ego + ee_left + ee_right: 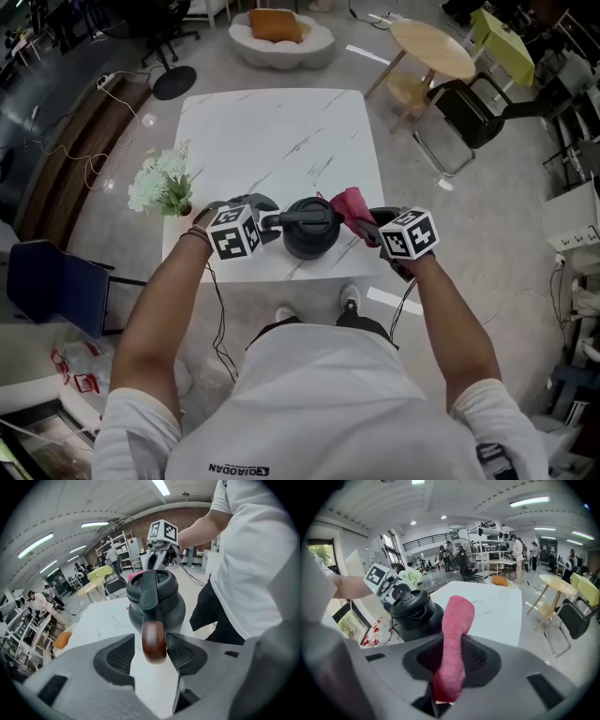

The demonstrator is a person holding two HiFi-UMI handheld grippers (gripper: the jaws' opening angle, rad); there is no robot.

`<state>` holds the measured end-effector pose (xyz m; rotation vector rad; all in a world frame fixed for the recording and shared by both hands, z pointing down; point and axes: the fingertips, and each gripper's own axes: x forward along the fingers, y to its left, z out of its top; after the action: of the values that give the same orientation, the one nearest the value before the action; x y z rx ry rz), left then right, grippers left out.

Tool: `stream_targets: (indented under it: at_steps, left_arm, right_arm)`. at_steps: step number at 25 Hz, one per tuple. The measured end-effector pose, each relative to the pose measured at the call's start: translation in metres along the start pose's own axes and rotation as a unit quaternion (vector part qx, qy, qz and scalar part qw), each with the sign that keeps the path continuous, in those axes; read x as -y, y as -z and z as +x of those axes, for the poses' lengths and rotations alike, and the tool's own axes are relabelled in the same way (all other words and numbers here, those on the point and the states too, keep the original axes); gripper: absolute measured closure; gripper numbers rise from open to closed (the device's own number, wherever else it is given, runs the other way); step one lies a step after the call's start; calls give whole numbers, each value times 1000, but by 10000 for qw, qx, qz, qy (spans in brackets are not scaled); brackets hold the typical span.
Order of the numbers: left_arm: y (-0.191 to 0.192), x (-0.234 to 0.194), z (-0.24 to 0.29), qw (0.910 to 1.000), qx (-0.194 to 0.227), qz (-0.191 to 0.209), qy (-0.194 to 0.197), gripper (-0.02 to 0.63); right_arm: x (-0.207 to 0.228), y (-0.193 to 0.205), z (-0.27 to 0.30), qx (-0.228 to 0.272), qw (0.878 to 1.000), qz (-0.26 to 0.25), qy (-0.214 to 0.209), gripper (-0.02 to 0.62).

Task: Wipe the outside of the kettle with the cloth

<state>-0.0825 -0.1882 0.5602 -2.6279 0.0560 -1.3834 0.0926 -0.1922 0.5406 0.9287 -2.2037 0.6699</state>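
Well, kettle (310,228) at table (281,131) edge.

Kettle (310,228) on table's (281,131) near edge; flowers (161,183) to its left.

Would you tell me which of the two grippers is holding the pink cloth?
The right gripper: its jaws pinch the cloth, while the left gripper stands open around the kettle handle.

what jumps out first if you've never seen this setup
A dark kettle stands at the near edge of the white marble table, with white flowers at the table's left edge. The right claw is clamped on a pink cloth beside the kettle, while the kettle's handle sits between the pads of the open left claw.
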Motion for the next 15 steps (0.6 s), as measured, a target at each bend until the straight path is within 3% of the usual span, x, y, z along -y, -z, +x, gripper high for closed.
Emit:
stream_targets:
  at_steps: [4, 6, 9, 11, 15]
  left_arm:
    - [13, -2, -21, 9967, 294, -622, -421, 359]
    - [17, 0, -34, 9872, 616, -1221, -820, 357]
    - [20, 9, -46, 9619, 903, -2059, -1555, 370]
    - [21, 23, -48, 9446, 935, -2443, -1980, 420]
    - [-1, 54, -51, 9007, 1193, -3247, -2628, 497]
  right_arm:
    - [-3, 7, -1, 99, 9998, 111, 95, 495]
    - [-1, 13, -4, 194, 9993, 257, 168, 495]
    - [4, 18, -19, 524, 9961, 640, 293, 495]
    - [4, 21, -29, 798, 9920, 907, 369, 494]
    - [-8, 31, -49, 1276, 9835, 1256, 242, 494]
